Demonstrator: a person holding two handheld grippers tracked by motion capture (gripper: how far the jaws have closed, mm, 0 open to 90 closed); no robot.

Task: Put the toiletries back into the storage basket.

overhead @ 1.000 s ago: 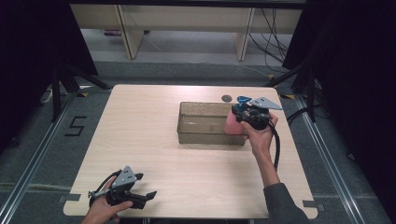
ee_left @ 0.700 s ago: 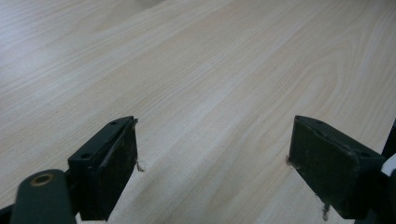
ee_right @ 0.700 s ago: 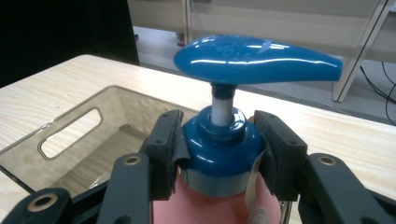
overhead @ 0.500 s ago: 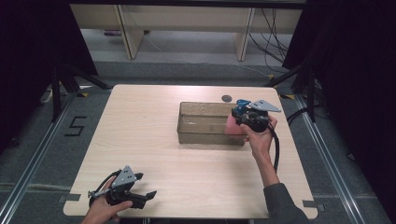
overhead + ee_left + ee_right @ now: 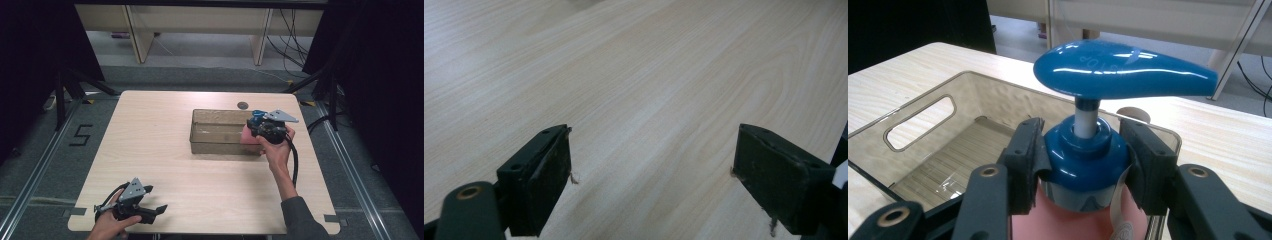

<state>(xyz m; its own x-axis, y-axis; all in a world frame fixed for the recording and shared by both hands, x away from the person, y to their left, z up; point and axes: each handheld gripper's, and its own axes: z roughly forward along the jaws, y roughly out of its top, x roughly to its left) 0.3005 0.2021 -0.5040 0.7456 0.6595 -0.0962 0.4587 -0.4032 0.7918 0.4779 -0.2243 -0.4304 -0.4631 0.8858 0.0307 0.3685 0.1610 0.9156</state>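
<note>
My right gripper (image 5: 1083, 160) is shut on the blue collar of a pink pump bottle (image 5: 1085, 150) with a blue pump head (image 5: 1123, 75). In the high view the pump bottle (image 5: 248, 135) hangs at the right end of a clear plastic bin (image 5: 217, 132), with the right gripper (image 5: 262, 127) above it. The clear bin (image 5: 948, 145) lies just beyond the bottle and looks empty inside. My left gripper (image 5: 157, 210) rests low at the table's front left corner, jaws wide open over bare wood (image 5: 649, 125).
The light wooden table (image 5: 150, 145) has a round cable hole (image 5: 242, 105) behind the bin. A black cable trails from the right gripper down along the forearm. Shelving legs and cables stand on the floor beyond the far edge.
The right gripper with the pump bottle has shifted slightly toward the front and lower at the bin's right end. The left gripper has stayed in place.
</note>
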